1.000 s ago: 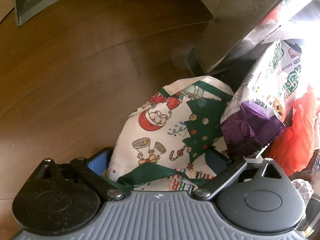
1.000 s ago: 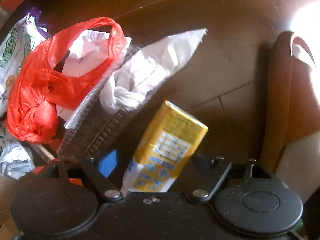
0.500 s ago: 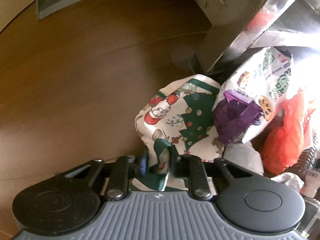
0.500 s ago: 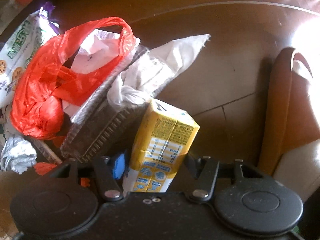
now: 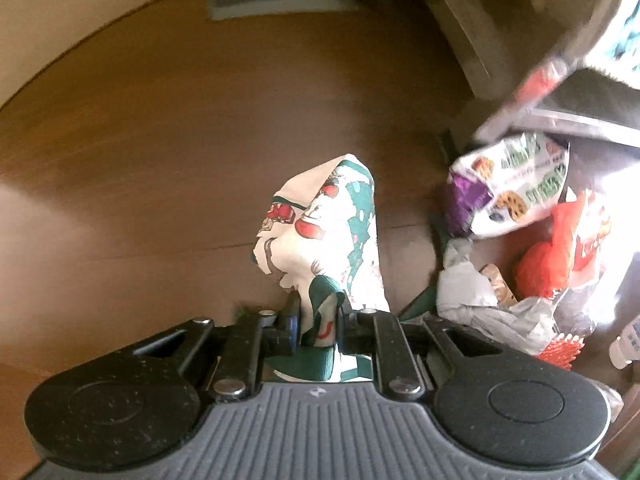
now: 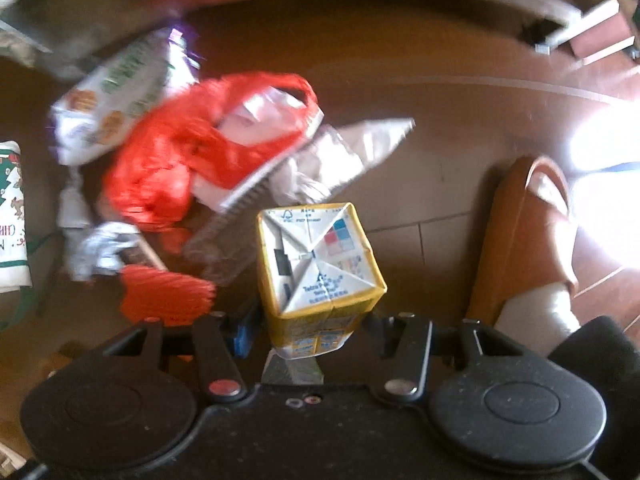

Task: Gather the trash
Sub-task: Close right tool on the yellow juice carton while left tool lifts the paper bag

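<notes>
My left gripper (image 5: 318, 322) is shut on the green handle of a white Christmas-print bag (image 5: 332, 236), which hangs lifted above the wooden floor. The bag also shows at the left edge of the right wrist view (image 6: 12, 216). My right gripper (image 6: 308, 330) is shut on a yellow drink carton (image 6: 318, 264), held up with its folded end facing the camera. On the floor lies a trash pile: a cookie packet (image 5: 516, 188), a red plastic bag (image 6: 192, 152), crumpled foil (image 6: 96, 252) and a clear plastic tray (image 6: 248, 208).
A brown slipper (image 6: 528, 236) on a foot stands right of the carton. A red bristly piece (image 6: 164, 292) lies by the pile. A grey furniture leg (image 5: 472, 60) rises behind the trash. Bare wooden floor (image 5: 160, 160) spreads to the left.
Both grippers have risen away from the floor. The left lifted the Christmas bag by its handle. The right closed tighter on the carton, lifted it and tipped it end-on.
</notes>
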{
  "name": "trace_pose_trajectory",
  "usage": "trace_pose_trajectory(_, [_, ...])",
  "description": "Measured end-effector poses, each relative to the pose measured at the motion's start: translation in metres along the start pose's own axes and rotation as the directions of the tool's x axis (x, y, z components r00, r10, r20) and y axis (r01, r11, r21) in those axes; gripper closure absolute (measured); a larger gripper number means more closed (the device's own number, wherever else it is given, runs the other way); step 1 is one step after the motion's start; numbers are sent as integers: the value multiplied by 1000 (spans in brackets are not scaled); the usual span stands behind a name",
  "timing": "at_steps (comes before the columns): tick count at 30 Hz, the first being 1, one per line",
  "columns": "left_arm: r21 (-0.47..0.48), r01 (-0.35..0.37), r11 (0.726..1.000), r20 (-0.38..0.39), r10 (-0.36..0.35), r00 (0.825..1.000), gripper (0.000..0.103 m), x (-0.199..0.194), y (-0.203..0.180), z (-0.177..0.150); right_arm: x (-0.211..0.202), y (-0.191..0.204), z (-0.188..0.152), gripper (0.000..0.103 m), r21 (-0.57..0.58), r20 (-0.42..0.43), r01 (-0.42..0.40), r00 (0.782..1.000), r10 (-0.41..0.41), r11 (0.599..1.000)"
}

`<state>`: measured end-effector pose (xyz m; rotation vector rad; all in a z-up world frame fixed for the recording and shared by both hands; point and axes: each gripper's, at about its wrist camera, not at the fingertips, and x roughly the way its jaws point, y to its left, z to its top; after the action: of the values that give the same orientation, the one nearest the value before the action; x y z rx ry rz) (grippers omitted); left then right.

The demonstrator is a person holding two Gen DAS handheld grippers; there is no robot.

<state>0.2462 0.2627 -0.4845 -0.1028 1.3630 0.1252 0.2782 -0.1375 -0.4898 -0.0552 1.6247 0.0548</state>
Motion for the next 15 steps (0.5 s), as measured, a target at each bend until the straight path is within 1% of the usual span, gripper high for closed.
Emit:
trace_pose_trajectory(5, [-81, -27, 996, 69, 32, 997, 87, -51, 17, -1, -54, 1, -6, 52, -71, 87, 0, 996, 7, 997])
trace_pose_trajectory(8, [-129, -29, 991, 121, 45, 992, 87, -88, 29, -4, -89, 3, -12, 52, -115, 171, -3, 985, 23, 993])
trace_pose_trajectory(12, [-177, -17, 984, 203, 53, 978, 87, -138, 47, 3, -143, 8, -24, 52, -211, 303, 27, 952, 39, 977])
trace_pose_trajectory(15, [-195, -6, 981, 272, 60, 960, 87, -179, 50, 6, -187, 13, -31, 52, -264, 380, 35, 922, 71, 964])
